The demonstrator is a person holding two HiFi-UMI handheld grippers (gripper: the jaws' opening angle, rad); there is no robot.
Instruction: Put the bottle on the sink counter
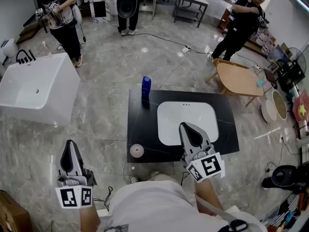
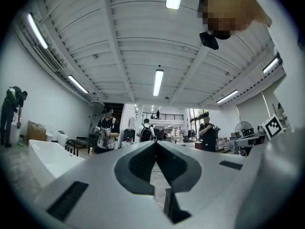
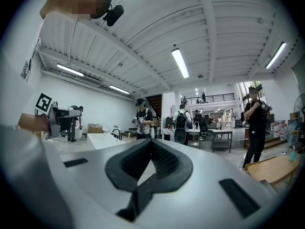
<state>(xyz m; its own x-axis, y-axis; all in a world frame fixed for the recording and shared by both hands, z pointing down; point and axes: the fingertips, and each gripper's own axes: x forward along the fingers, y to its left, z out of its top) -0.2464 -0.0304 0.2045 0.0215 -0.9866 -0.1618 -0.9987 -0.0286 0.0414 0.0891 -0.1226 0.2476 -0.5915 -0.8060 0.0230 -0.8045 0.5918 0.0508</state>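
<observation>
A blue bottle (image 1: pixel 146 87) stands upright on the far left corner of the black sink counter (image 1: pixel 141 129); a white basin (image 1: pixel 186 120) is set into the counter. My right gripper (image 1: pixel 186 127) hovers over the basin's near edge, jaws shut and empty. Off the counter's near left corner, my left gripper (image 1: pixel 70 145) hangs over the floor, also shut with nothing in it. Both are well short of the bottle. In the left gripper view the left gripper (image 2: pixel 155 142) points level into the room, as does the right gripper (image 3: pixel 151 141) in the right gripper view; neither view shows the bottle.
A small round pale object (image 1: pixel 137 151) lies on the counter's near left part. A white bathtub (image 1: pixel 38 88) stands to the left and a low wooden table (image 1: pixel 239 79) to the right. Cables cross the floor, and people (image 1: pixel 63 18) stand at the back.
</observation>
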